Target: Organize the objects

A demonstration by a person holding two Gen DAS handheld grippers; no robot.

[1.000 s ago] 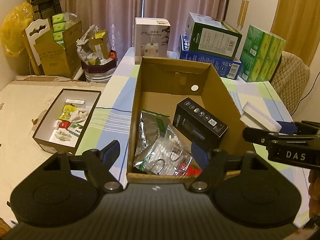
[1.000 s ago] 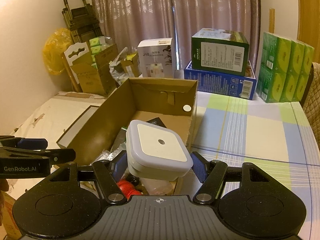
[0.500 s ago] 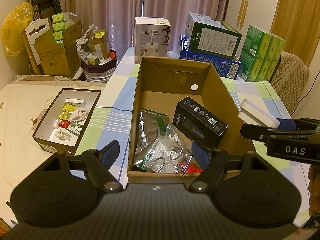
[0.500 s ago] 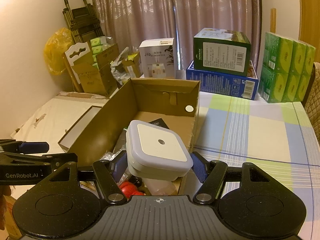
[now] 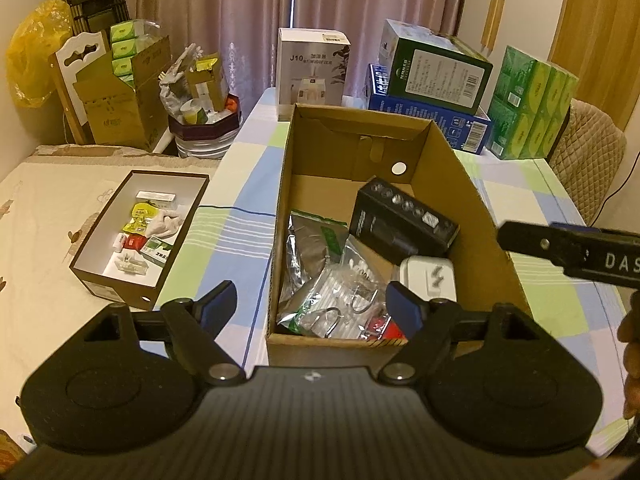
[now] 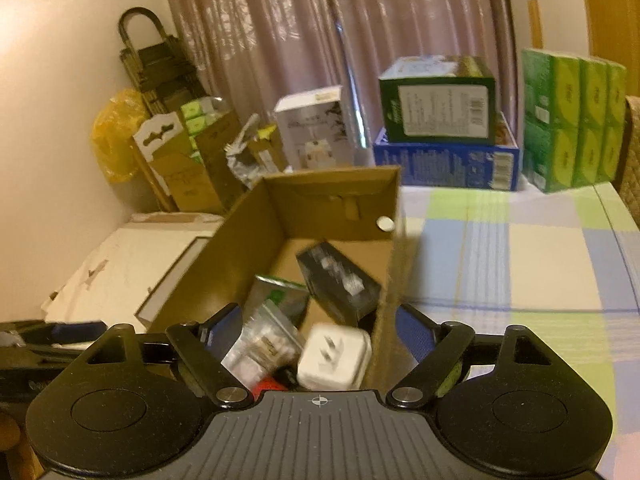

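Note:
An open cardboard box stands on the checked tablecloth. Inside it lie a black carton, clear bags of metal hooks and a white plug-in device, prongs up. My right gripper hovers open over the box's near end, just above the white device; this view is blurred. It also shows at the right of the left wrist view, right gripper. Over the box's near left corner, my left gripper is open and holds nothing.
A shallow brown tray of small packets sits left of the box. Along the table's far edge stand a white humidifier box, a green carton on a blue one and green tissue packs. Bare cloth lies right of the box.
My right gripper has opened and let go of the white device, which now lies prongs up in the cardboard box. The left gripper has hardly moved.

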